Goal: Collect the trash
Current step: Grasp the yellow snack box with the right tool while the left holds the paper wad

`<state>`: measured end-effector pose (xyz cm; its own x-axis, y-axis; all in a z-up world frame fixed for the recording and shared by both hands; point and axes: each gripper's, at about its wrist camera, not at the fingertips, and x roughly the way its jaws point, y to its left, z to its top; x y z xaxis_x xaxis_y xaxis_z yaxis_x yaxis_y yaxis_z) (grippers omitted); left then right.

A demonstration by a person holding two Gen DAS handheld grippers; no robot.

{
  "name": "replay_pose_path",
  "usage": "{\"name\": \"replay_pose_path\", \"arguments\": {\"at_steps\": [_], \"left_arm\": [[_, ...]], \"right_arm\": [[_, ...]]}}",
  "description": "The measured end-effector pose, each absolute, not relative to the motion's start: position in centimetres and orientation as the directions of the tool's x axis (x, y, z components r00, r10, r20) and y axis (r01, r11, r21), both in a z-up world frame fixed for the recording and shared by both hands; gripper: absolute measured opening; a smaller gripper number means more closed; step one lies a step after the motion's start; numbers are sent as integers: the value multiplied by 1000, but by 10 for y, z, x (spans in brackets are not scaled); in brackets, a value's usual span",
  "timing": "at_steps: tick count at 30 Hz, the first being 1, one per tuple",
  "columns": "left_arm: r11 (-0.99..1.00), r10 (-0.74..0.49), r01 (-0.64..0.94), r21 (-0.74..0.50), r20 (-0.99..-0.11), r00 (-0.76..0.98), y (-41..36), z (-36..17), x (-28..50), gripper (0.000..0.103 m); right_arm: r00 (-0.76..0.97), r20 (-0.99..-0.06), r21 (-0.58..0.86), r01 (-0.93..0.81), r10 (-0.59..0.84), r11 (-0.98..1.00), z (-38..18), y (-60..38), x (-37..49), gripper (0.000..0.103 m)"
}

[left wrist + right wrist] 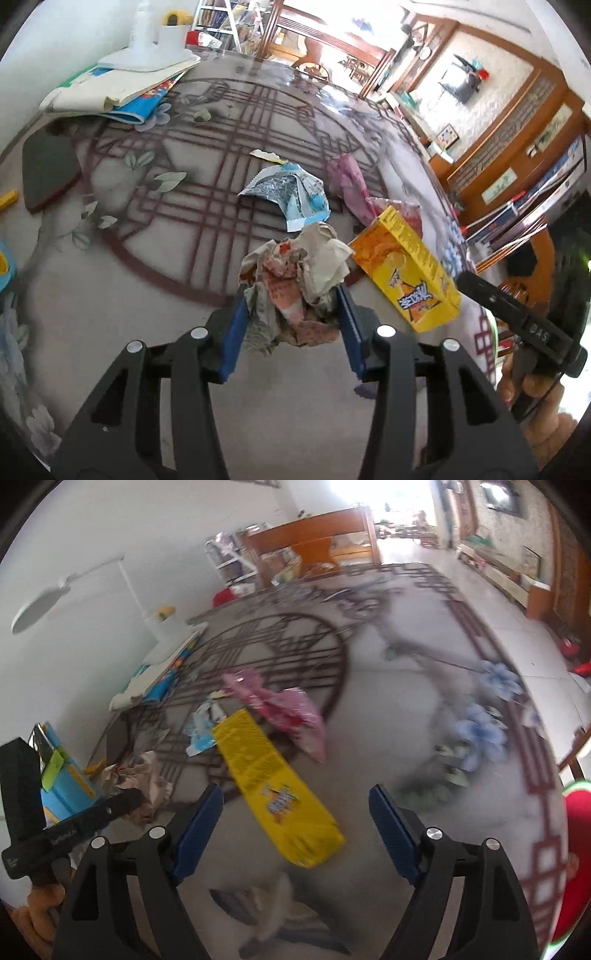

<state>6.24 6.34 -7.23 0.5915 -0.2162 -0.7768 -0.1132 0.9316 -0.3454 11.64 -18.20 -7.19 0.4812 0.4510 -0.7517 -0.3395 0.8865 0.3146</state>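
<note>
Yellow box (406, 273); pink wrapper (351, 184); blue-white wrapper (291, 195); tablecloth (129, 258) (grey, maroon lattice, pale flowers).

The yellow box (275, 788) and pink wrapper (284, 709) are being smeared by blur; a blurred scrap (273, 901) is being left unidentifiable.

We note a crumpled paper wad (295, 291), matt and creased, at lower centre. The yellow carton (406, 273) is smooth printed cardboard. The blue-white wrapper (291, 195) looks like glossy film. The table (147, 266) carries a glossy, reflective patterned surface.
</note>
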Motion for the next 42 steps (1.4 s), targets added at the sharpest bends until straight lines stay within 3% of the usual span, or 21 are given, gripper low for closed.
{"name": "replay_pose_path", "arguments": {"at_steps": [5,8,12,14,20,23,24,26,35,37,38,39,40,42], "left_arm": [[942,-178,-135,-307,-797,577,65,-81,67,47],[942,-172,-146,-302,-808,563,69,-88,69,49],[944,-163,-155,-292,-819,551,69,-92,71,53],[945,-157,-159,-287,-822,547,69,-93,72,56],[941,-146,-180,-287,-824,548,72,-96,74,72],[941,-142,-185,-284,-826,545,72,-97,74,75],[941,-141,-185,-283,-827,544,71,-97,74,76],[943,-139,-183,-277,-830,541,70,-98,75,76],[953,-129,-169,-252,-840,528,62,-107,80,76],[957,-131,-157,-244,-845,519,60,-109,80,76],[957,-137,-152,-248,-845,518,59,-110,80,69],[954,-148,-149,-260,-842,518,60,-110,80,64],[953,-150,-150,-263,-840,521,60,-109,80,61],[948,-160,-151,-280,-831,533,63,-106,78,55]], "right_arm": [[465,-806,151,-437,366,887,-86,-141,121,78],[438,-823,145,-455,363,879,-93,-138,120,75],[410,-830,173,-455,378,874,-93,-143,118,43],[368,-834,235,-439,412,867,-96,-150,117,38],[343,-824,294,-420,451,858,-92,-156,112,37],[371,-813,284,-419,449,862,-87,-156,111,44],[378,-808,285,-419,451,862,-85,-156,111,52],[397,-794,289,-420,460,860,-83,-156,112,58],[396,-801,255,-452,448,855,-89,-143,113,61],[389,-821,221,-456,417,862,-95,-140,113,60],[387,-829,209,-456,404,865,-98,-139,112,56],[379,-838,200,-457,394,866,-101,-138,112,41],[371,-845,195,-458,386,867,-104,-137,112,34],[371,-846,187,-465,382,865,-105,-137,111,34]]}}
